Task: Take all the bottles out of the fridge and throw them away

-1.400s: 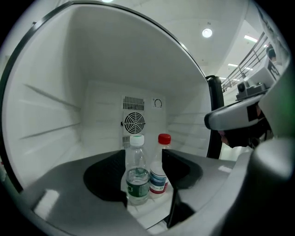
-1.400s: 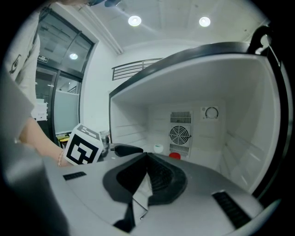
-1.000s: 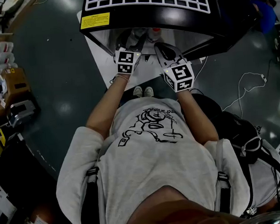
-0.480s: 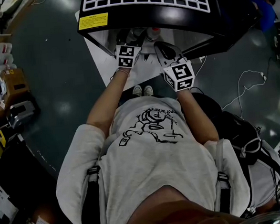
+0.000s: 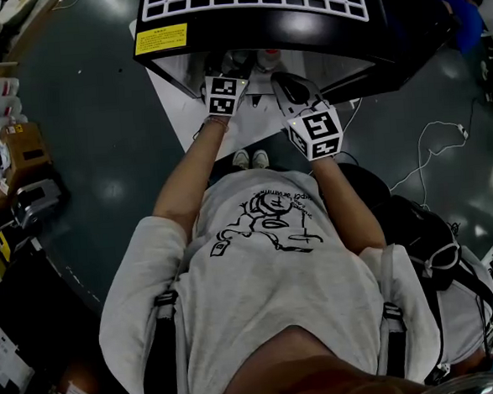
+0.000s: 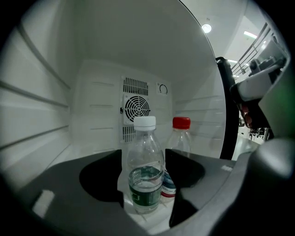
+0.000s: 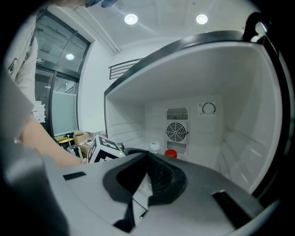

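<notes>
The black fridge [image 5: 302, 30] stands open on the dark floor [image 5: 99, 135], its white inside facing the person [image 5: 269, 274], who wears a light grey printed shirt and reaches both arms toward the opening. The left gripper [image 6: 144, 161] is inside the fridge. Its fingers have just been opening and now stand wide apart on either side of the white-capped bottle [image 6: 145, 138], close to its sides but not pressing on it. The right gripper [image 7: 148, 161] is held at the mouth of the fridge, just beside the left one. Its fingers are closed together with nothing between them, and its marker cube [image 5: 316, 133] faces up in the head view. Both bottles are on the fridge floor, upright and clear. The white-capped one is nearer the opening, holds a little water at the bottom and carries a green label. The red-capped bottle [image 6: 180, 138] stands just behind it and slightly to the right, with a red and blue label low on its side. A round fan grille [image 6: 136, 107] is set into the back wall behind the bottles, and a small dial [image 6: 162, 88] sits above it to the right.
</notes>
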{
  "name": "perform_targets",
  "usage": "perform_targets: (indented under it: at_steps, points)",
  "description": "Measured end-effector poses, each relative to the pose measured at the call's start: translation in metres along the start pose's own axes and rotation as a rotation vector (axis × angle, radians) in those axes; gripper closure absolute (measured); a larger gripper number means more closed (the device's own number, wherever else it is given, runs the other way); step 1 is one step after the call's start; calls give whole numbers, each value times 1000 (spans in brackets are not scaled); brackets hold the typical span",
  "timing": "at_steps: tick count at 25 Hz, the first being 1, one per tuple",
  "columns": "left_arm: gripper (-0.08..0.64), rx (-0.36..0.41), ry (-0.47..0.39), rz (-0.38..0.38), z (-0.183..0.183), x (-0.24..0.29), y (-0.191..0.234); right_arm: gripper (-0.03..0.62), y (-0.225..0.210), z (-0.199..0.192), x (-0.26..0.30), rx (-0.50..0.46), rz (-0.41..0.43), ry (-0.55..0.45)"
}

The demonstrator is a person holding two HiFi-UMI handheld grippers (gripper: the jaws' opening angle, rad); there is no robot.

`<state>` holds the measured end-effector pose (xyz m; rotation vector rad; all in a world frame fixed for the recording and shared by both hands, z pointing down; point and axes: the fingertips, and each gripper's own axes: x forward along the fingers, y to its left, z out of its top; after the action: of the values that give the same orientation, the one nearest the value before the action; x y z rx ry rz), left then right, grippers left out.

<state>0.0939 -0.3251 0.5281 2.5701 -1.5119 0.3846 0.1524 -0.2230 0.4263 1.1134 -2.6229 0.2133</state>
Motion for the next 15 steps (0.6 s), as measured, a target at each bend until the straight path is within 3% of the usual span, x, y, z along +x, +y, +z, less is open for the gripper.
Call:
perform_targets:
  at_steps: [15]
  points:
    - [275, -8, 11, -22, -8, 16, -2, 583, -5, -1, 1, -2, -7, 12]
